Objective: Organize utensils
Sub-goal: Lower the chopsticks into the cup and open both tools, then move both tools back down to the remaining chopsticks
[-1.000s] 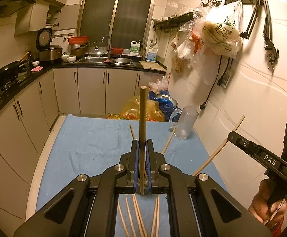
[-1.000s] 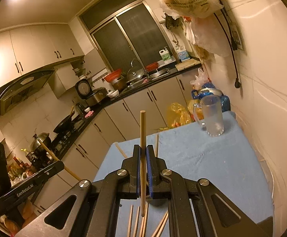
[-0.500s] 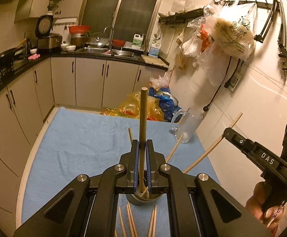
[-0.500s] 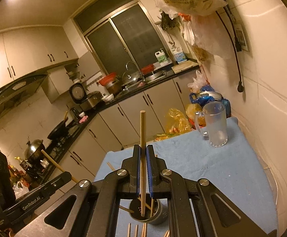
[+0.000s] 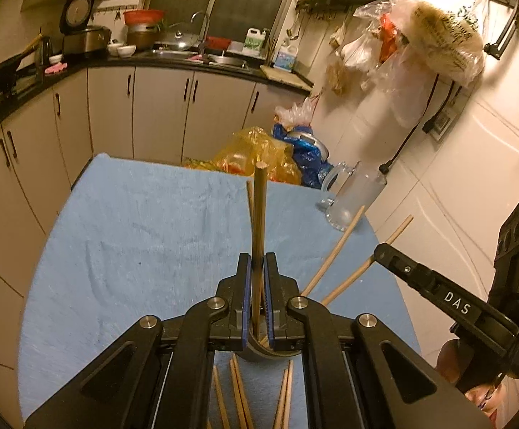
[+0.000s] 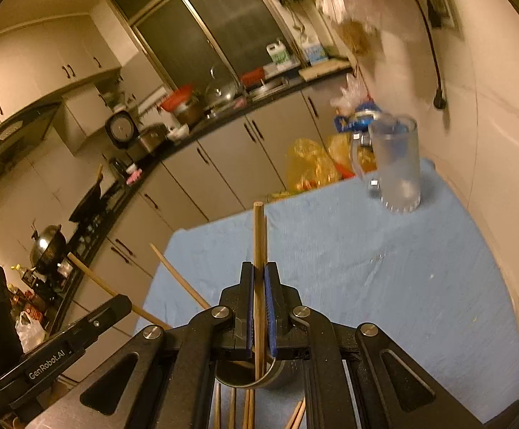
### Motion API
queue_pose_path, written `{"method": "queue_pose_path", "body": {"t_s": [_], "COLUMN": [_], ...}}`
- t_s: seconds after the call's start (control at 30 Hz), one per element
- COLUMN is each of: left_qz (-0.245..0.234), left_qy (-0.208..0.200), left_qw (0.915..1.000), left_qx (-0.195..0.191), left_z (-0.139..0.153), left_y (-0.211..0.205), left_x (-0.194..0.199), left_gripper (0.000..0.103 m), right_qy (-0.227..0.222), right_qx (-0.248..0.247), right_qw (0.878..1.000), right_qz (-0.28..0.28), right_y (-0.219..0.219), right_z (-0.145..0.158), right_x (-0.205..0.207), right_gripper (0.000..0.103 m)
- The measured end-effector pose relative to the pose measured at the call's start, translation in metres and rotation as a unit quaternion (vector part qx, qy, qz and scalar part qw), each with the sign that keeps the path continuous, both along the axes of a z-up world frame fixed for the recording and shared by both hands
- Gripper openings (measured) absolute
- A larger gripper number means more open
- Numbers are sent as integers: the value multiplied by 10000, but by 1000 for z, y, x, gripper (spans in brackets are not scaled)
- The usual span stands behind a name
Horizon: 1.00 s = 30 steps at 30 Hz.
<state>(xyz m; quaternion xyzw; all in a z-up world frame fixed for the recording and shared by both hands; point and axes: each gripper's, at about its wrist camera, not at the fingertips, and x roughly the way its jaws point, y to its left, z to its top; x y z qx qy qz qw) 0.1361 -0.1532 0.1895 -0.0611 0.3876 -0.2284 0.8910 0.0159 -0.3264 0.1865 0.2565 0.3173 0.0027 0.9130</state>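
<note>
Left fingers: our left gripper pinches one upright chopstick, its lower end inside the metal cup
Right fingers: our right gripper clamps a second chopstick, also upright, its tip down in the same cup
Cup: stands on the blue tabletop just below both grippers; other chopsticks lean out of it
Loose chopsticks: lie flat on the tabletop, nearer us than the cup
Glass mug: at the far right corner, well apart
</note>
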Motion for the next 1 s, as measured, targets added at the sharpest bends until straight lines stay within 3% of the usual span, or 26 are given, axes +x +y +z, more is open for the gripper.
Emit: {"method": "queue_pose_path", "body": {"t_s": [0.4,0.53,0.77,1.0], "left_qz": [43,85,171,354], "left_qy": [-16,-140,-318,-73], "left_qw": [9999,9997,9990,9991], "left_qx": [-90,-158,-256,-200], "left_z": [-7,1,10,-32], "left_y": [7,16,44,77], "left_x": [1,-8,-41,-80], "left_gripper": [10,19,24,27], "right_qy": [178,30,-120,145], "right_qx": [258,287,348,368], "right_qw": [9994,9996,9993,9992], "right_qz": [113,47,5,-54], "right_y": [-3,-7,-9,-3], "right_z": [-17,-8,-3,-44], "right_x": [11,-1,-40,-85], "right_gripper": [9,26,26,26]}}
